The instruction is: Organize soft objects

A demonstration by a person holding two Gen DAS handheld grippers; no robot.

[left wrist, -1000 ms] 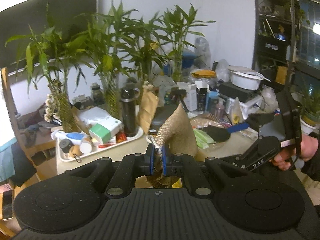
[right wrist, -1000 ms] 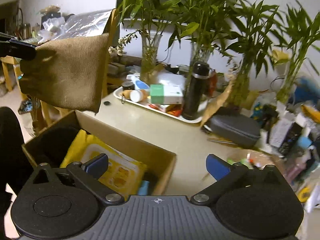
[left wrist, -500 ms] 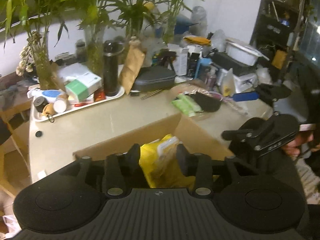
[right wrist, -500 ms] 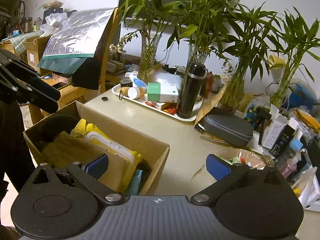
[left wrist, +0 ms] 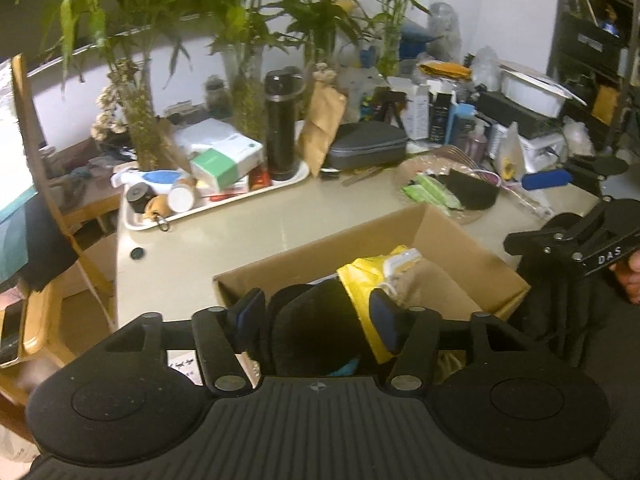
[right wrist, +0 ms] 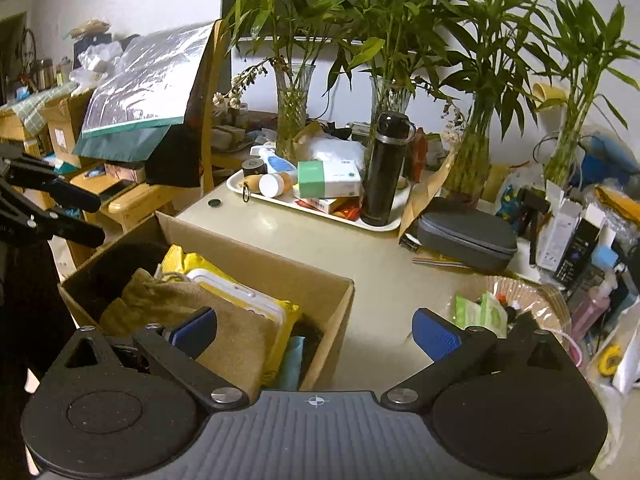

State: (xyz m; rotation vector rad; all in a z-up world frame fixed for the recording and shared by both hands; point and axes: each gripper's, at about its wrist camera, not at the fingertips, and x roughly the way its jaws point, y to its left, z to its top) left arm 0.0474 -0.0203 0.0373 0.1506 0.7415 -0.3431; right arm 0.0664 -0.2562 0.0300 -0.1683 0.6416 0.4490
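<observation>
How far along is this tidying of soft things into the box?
Partly done. The brown burlap cloth already lies in the open cardboard box on the yellow wipes packet. The left gripper, its jaws just opened, hovers empty over the box; the right gripper is open too. Green packets and a black soft item remain in the clear bag.

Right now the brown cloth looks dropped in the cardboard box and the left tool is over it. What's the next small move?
Probably lift the left tool straight up out of the cardboard box. Its jaws have just been opening and nothing is pinched between them; the brown cloth lies loose on the yellow wipes pack. The right tool stands open near the basket holding more soft items.
</observation>
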